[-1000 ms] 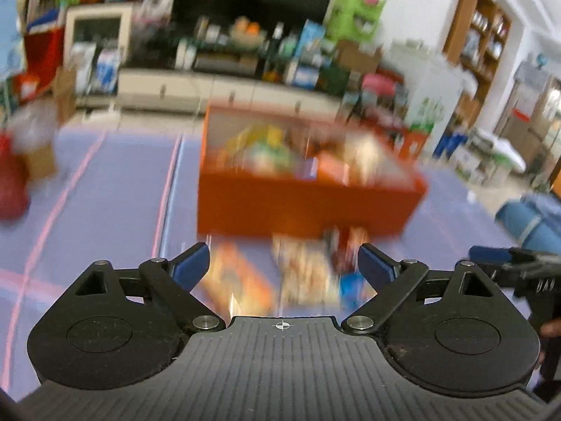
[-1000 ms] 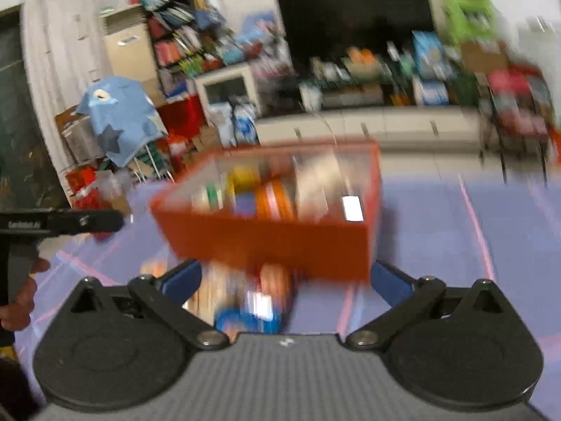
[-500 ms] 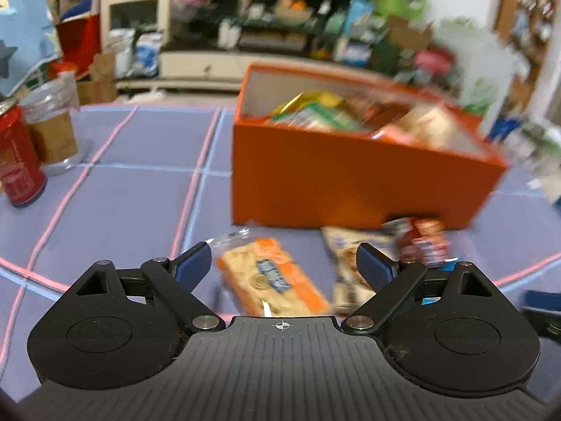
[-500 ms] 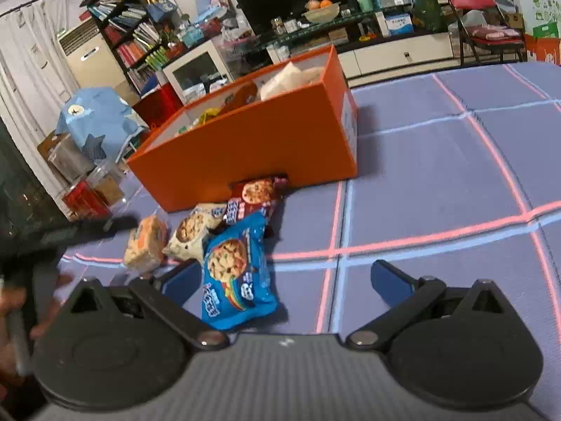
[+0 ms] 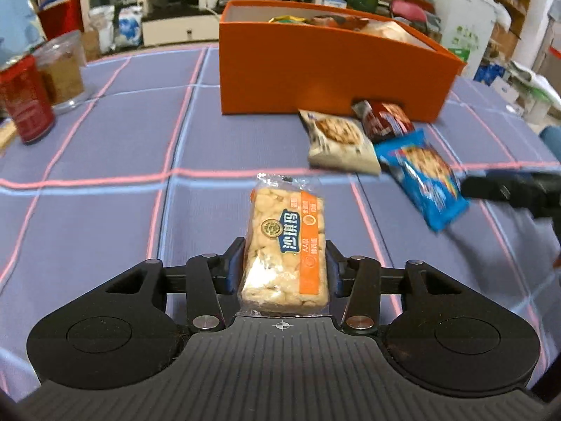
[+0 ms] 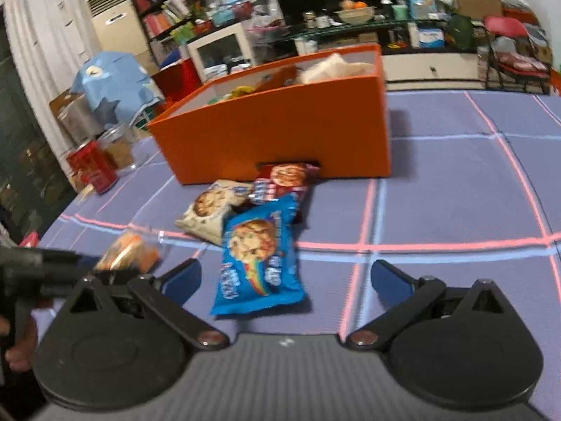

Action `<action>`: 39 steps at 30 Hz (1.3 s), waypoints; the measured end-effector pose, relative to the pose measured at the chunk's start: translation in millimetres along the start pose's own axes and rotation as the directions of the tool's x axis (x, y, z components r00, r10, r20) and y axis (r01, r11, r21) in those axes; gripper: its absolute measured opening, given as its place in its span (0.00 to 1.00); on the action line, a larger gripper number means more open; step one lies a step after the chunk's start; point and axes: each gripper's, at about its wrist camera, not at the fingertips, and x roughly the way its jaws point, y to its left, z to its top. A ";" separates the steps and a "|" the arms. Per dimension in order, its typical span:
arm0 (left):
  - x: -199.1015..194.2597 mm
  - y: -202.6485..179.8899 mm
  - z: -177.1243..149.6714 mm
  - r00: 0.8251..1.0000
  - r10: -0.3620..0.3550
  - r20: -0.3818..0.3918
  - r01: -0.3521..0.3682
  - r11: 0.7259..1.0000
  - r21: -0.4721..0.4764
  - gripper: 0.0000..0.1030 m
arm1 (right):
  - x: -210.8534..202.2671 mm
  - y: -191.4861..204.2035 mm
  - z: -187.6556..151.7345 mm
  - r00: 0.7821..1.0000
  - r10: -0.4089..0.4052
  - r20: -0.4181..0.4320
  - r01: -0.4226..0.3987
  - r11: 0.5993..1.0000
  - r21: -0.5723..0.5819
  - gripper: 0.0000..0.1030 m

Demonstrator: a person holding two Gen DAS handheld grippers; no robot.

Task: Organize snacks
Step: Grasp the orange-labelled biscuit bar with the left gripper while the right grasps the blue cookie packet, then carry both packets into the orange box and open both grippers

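**Orange snack bar held in your left gripper**

Orange and clear plastic wraps the snack bar (image 5: 285,251) that your left gripper (image 5: 284,268) holds. Both fingers press on its long sides. A blue label on the wrap has white Chinese letters and a round gold badge beside it. The orange strip has small white writing, and you can read "AA" near the bottom. The bar's long side points straight away from your gripper, toward the orange box (image 5: 326,70). Its crimped end is the far end.

Half a second ago your left gripper was wide open and the bar lay flat on the purple cloth (image 5: 105,147) just ahead, slanted. Now the gripper has closed on it and the bar is lined up with the fingers.

Your right gripper (image 6: 285,279) is wide open and holds nothing. A blue cookie bag (image 6: 259,256) with a rainbow on it lies just ahead, between its fingers. Its writing is too blurry to read. Past it lie a white cookie bag (image 6: 210,208) and a red cookie bag (image 6: 284,179), which touches the box at the cut-out in its near wall. More snacks fill the box.

Far left of your left gripper stand a red can (image 5: 24,100) and a clear cup (image 5: 63,70).
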 end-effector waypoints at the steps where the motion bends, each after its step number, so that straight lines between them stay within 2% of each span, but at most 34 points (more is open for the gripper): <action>1: -3.2 -2.4 -5.8 1.000 0.006 0.011 -0.006 1.000 0.006 0.13 | 2.3 4.1 0.3 1.000 -0.001 -0.001 0.001 1.000 -0.014 0.99; 6: -5.9 1.5 -9.9 0.999 -0.038 0.026 0.038 0.999 0.000 0.29 | 22.2 32.0 9.2 0.999 -0.051 -0.014 0.048 0.985 -0.168 0.99; 9: -6.4 8.7 -8.0 0.998 -0.059 0.034 0.060 0.998 -0.025 0.31 | 38.5 35.5 13.2 0.996 -0.082 -0.016 0.077 0.976 -0.202 0.99; 10: -6.5 10.9 -6.7 0.998 -0.060 0.036 0.061 0.998 -0.032 0.32 | 45.7 35.5 13.4 0.996 -0.090 -0.029 0.082 0.976 -0.203 0.94; 11: -6.0 12.5 -6.1 0.997 -0.060 0.038 0.062 0.997 -0.039 0.32 | 51.9 33.4 12.3 0.995 -0.095 -0.042 0.084 0.975 -0.204 0.72; 12: -6.1 15.1 -5.5 0.997 -0.062 0.040 0.063 0.997 -0.050 0.34 | 54.3 32.5 10.5 0.995 -0.092 -0.042 0.082 0.974 -0.210 0.70; 14: -6.0 18.7 -4.0 0.997 -0.071 0.040 0.074 0.995 -0.070 0.36 | 49.7 32.6 6.8 0.993 -0.118 -0.026 0.108 0.963 -0.248 0.50; 22: -6.7 16.6 -5.9 0.997 -0.073 0.041 0.075 0.995 -0.064 0.47 | -6.1 18.3 -30.1 0.988 -0.146 -0.041 0.133 0.964 -0.229 0.51; 25: -4.8 12.4 -5.6 0.997 -0.068 0.039 0.070 0.996 -0.055 0.52 | -19.5 16.2 -43.0 0.989 -0.144 -0.020 0.137 0.968 -0.212 0.60; 32: 1.0 3.6 -4.9 1.000 -0.002 0.031 0.003 1.000 -0.014 0.56 | -12.6 14.3 -40.3 0.995 -0.095 -0.022 0.090 0.980 -0.177 0.84; 35: 2.9 2.0 -6.0 0.999 0.013 0.037 -0.013 1.000 0.002 0.57 | -11.9 21.9 -47.5 0.992 -0.126 -0.007 0.121 0.963 -0.239 0.85; 39: 5.1 -1.0 -7.1 0.998 0.037 0.041 -0.038 0.999 0.024 0.59 | -14.8 19.2 -49.5 0.992 -0.128 0.000 0.125 0.965 -0.229 0.85</action>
